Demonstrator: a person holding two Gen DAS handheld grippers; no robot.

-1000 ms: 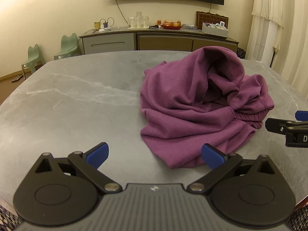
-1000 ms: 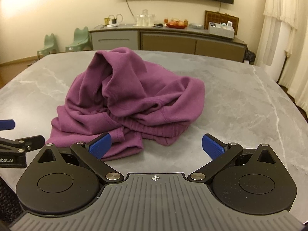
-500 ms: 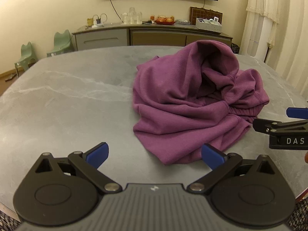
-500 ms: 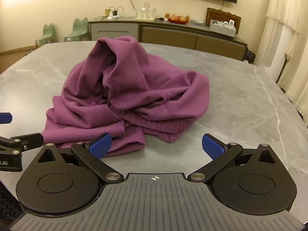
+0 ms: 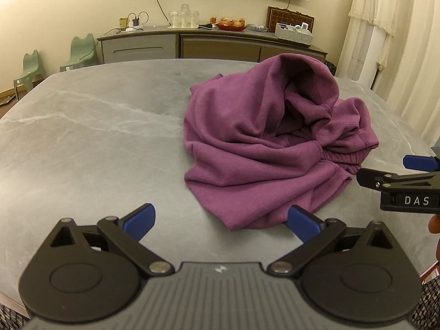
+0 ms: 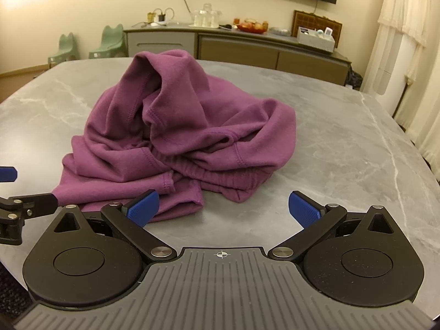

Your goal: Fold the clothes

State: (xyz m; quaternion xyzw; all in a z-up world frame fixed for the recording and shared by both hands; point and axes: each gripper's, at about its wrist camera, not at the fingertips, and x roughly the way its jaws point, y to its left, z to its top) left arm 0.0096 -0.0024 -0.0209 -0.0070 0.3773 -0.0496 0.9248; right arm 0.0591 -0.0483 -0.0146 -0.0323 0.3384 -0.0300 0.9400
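a purple garment (image 5: 264, 148) is lying crumpled on the grey table (image 5: 96, 137); the left gripper (image 5: 221, 220) and right gripper (image 6: 222, 206) are hovering near it, fingers spread and empty; soft, limp fleece, probably best taken at the near hem

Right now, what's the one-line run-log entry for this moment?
stage: approach | purple garment: crumpled heap on table, unfolded | left claw: open, empty | right claw: open, empty
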